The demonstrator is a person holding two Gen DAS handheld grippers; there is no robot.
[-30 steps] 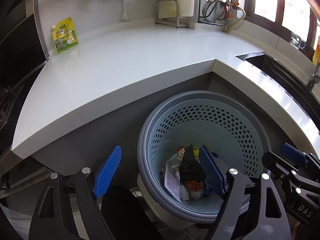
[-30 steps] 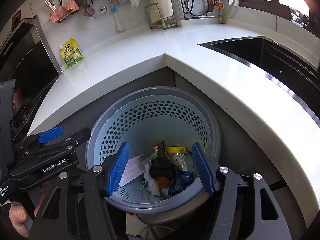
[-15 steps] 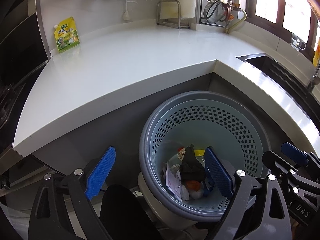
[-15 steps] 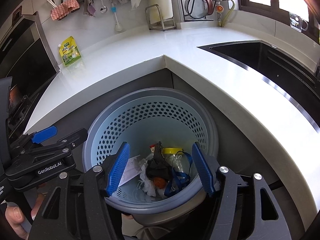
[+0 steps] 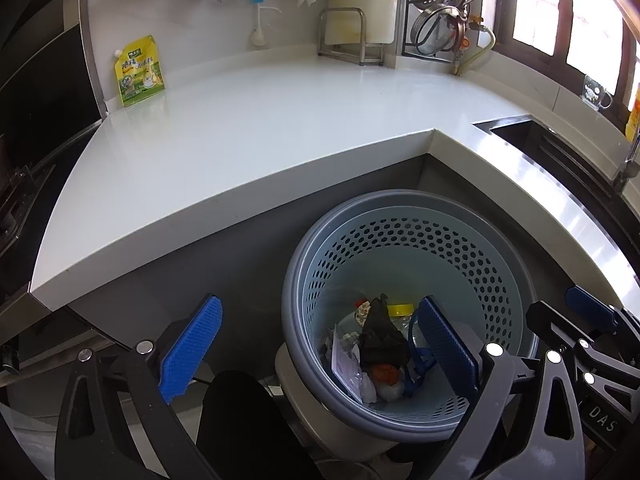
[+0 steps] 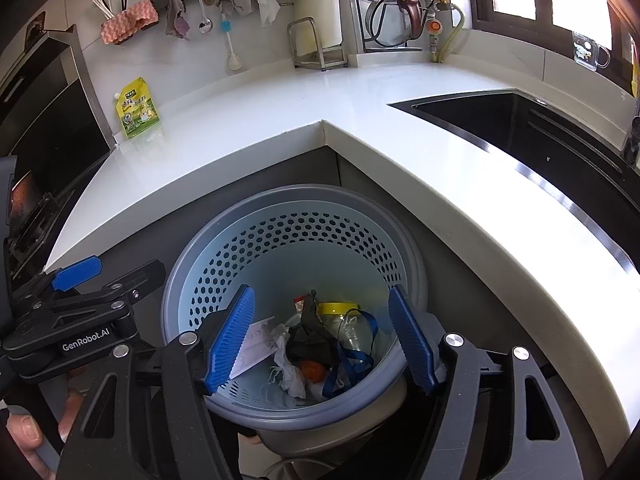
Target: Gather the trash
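A blue-grey perforated trash basket [image 5: 496,248] [image 6: 280,208] stands on the floor in the corner under the white countertop [image 5: 240,136] [image 6: 256,120]. It holds trash [image 5: 380,340] [image 6: 312,344]: a black crumpled piece, white paper, a jar with a yellow lid, an orange bit and a blue strap. My left gripper [image 5: 316,344] is open and empty, above the basket's left rim. My right gripper [image 6: 320,340] is open and empty, over the basket's mouth. Each gripper shows in the other's view.
A yellow-green pouch [image 5: 138,72] [image 6: 138,114] leans on the back wall at the counter's left. A dark sink [image 6: 520,128] is set in the counter at the right. A metal rack [image 6: 318,50], hanging utensils and cloths line the back wall. A black appliance [image 5: 36,92] stands left.
The left gripper's jaws have opened wider. Both grippers have risen and drawn back a little from the basket. The trash has not moved.
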